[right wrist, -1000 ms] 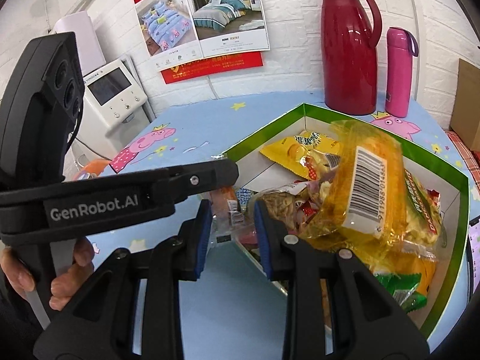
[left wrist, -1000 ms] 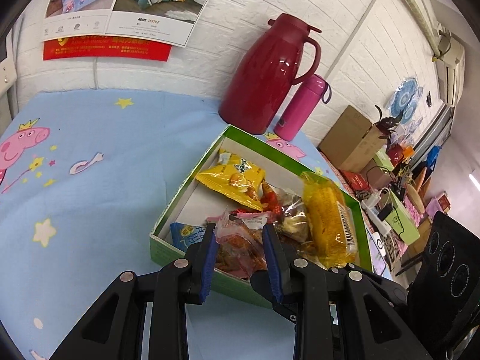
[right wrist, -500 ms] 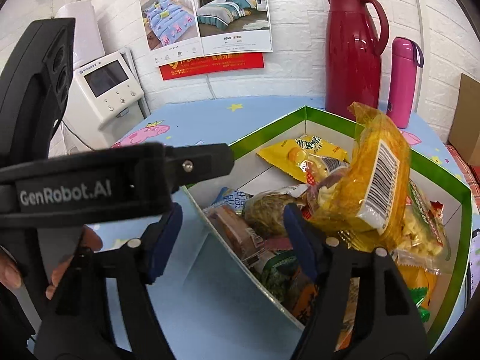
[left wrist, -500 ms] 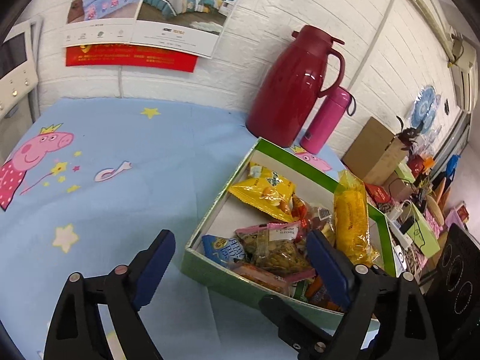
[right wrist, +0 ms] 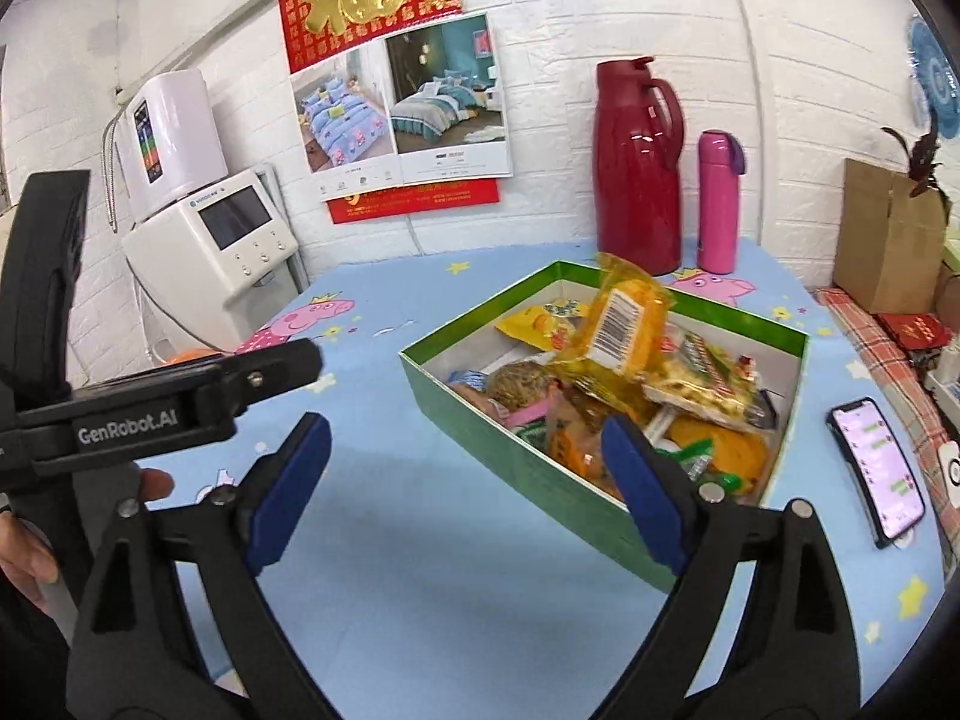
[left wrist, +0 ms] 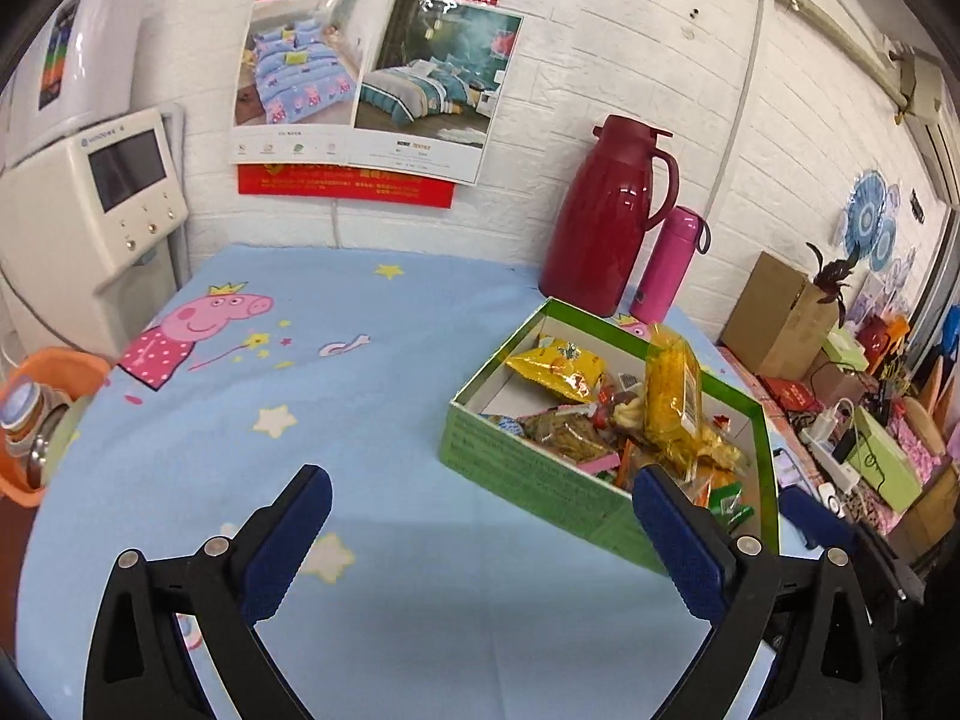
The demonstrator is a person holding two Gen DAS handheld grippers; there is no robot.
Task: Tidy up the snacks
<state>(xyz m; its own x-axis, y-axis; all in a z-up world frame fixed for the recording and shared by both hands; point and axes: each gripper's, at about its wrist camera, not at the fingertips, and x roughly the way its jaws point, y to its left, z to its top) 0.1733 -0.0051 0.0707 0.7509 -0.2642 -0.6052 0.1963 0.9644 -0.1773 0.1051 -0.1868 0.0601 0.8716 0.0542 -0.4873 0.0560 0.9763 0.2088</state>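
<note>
A green box (left wrist: 528, 468) (right wrist: 480, 414) full of several snack packets stands on the blue cartoon tablecloth. A tall yellow packet with a barcode (left wrist: 675, 402) (right wrist: 624, 318) sticks up among the others, beside a yellow chip bag (left wrist: 558, 366). My left gripper (left wrist: 477, 531) is open, held back above the cloth in front of the box, nothing between its blue pads. My right gripper (right wrist: 465, 480) is open too, empty, near the box's front wall. The left gripper's black body (right wrist: 150, 402) shows at the left of the right wrist view, held by a hand (right wrist: 24, 552).
A dark red thermos jug (left wrist: 606, 222) and a pink bottle (left wrist: 666, 267) stand against the brick wall behind the box. A phone (right wrist: 879, 474) lies on the cloth at the right. A white appliance (left wrist: 84, 210) and an orange basket (left wrist: 36, 414) sit at the left. Cardboard box (left wrist: 774, 318) right.
Both grippers went from nearly shut at the box's snacks to wide open and pulled back and up. The packet between the left fingers now lies in the box.
</note>
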